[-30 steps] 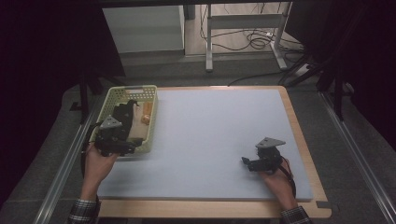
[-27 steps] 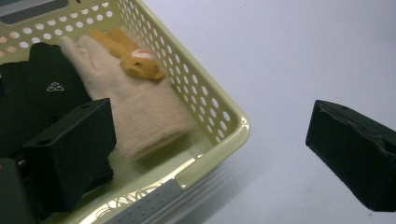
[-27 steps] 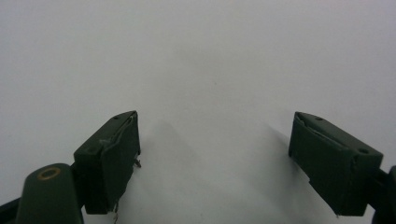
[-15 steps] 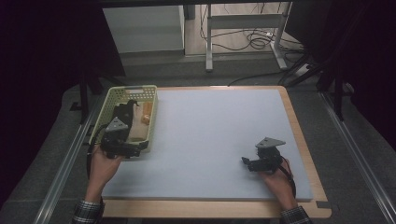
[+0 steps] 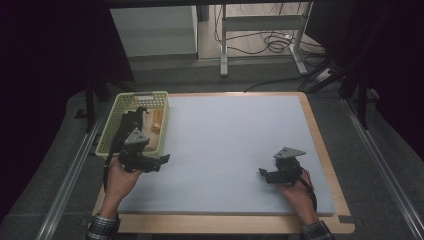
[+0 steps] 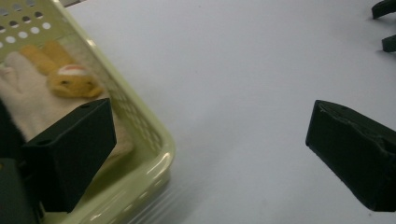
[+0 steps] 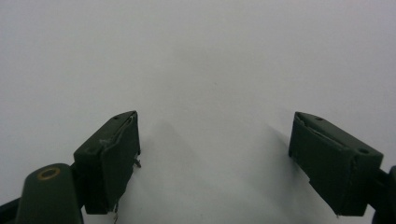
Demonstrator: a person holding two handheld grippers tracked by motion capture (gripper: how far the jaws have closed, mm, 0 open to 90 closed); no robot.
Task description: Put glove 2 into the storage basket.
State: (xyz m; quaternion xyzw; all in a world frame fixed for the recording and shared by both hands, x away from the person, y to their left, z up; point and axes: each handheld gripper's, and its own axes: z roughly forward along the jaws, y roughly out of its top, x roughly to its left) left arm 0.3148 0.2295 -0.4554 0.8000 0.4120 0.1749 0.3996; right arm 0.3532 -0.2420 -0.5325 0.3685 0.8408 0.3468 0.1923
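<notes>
1. Left claw (image 5: pixel 161 161) stands wide apart and grips nothing; in the left gripper view (image 6: pixel 210 154) one jaw hangs over the near corner of the basket (image 6: pixel 154 135) and the other over bare mat.
2. From above, the left claw sits just beside the basket's (image 5: pixel 109 134) near right corner, its tips pointing away from the basket across the grey mat (image 5: pixel 225 140).
3. Right claw (image 5: pixel 262 174) is also spread wide and empty, well apart from the basket, near the mat's far right part on the tabletop (image 5: pixel 320 150).
4. Its own view (image 7: pixel 212 154) has both jaws low over plain mat, with nothing between them; whether they touch the mat cannot be told.
5. Inside the basket lies a yellow plush toy (image 6: pixel 70 81) on a pale cloth (image 6: pixel 23 102), just beyond the left claw's jaw; from above the yellow plush toy (image 5: pixel 156 121) lies against the basket's right wall.
6. A dark object (image 5: pixel 131 119) also lies in the basket, to the toy's left; what it is cannot be told.
7. Compared with a second ago, the left hand (image 5: pixel 120 180) has drawn the left claw back out of the basket and down toward the near edge, turning its tips away from the basket.
8. The right hand (image 5: pixel 295 192) and right claw sit as they did then, as far from the basket as before.
</notes>
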